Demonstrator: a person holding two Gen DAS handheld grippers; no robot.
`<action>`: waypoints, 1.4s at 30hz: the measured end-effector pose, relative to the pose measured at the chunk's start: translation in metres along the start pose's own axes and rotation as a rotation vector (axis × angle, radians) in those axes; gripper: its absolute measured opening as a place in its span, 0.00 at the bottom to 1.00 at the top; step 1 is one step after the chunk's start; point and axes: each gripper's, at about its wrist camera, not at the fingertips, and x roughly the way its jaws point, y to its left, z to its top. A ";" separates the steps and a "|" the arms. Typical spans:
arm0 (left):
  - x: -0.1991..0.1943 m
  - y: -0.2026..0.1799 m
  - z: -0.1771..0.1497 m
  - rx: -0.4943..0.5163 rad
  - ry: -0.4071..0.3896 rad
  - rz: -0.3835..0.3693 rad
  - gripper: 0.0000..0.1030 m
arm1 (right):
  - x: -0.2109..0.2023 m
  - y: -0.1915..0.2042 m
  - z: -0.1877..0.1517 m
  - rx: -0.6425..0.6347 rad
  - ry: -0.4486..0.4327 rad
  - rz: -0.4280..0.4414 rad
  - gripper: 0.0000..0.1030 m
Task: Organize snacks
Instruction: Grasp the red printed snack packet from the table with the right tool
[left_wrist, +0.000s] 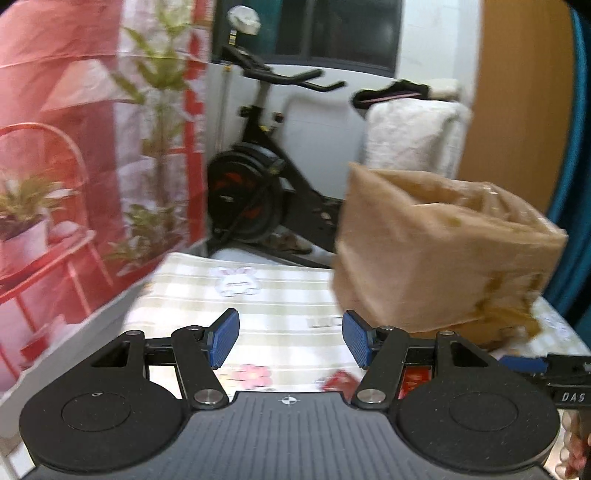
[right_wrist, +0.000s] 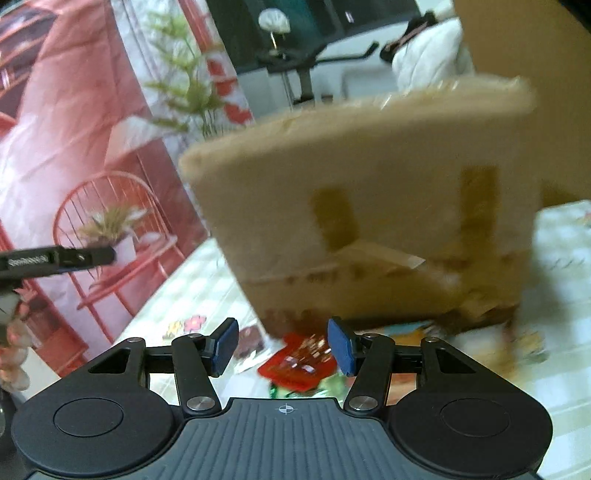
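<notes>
A brown cardboard box (left_wrist: 436, 251) stands on the checked tablecloth (left_wrist: 280, 299), to the right of my left gripper (left_wrist: 290, 339), which is open and empty above the cloth. In the right wrist view the same box (right_wrist: 369, 206) fills the middle, blurred and tilted. My right gripper (right_wrist: 282, 345) is open and empty just in front of it. A red snack packet (right_wrist: 295, 362) lies on the cloth between and just beyond its fingers. Other snack packets (right_wrist: 406, 332) lie at the box's foot. A red packet (left_wrist: 338, 380) also shows low in the left wrist view.
A red printed backdrop (left_wrist: 74, 166) stands along the left of the table. An exercise bike (left_wrist: 255, 177) and a white covered chair (left_wrist: 413, 133) are behind the table. The other gripper shows at the right edge (left_wrist: 554, 373) and at the left edge (right_wrist: 55, 260).
</notes>
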 end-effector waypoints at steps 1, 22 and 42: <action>0.001 0.004 -0.003 -0.006 -0.003 0.014 0.62 | 0.011 0.005 -0.004 0.010 0.015 -0.004 0.50; 0.039 0.019 -0.051 -0.121 0.038 -0.015 0.62 | 0.132 0.031 -0.025 -0.003 0.153 -0.382 0.73; 0.044 0.000 -0.057 -0.112 0.099 -0.062 0.62 | 0.080 0.013 -0.045 -0.045 0.103 -0.207 0.41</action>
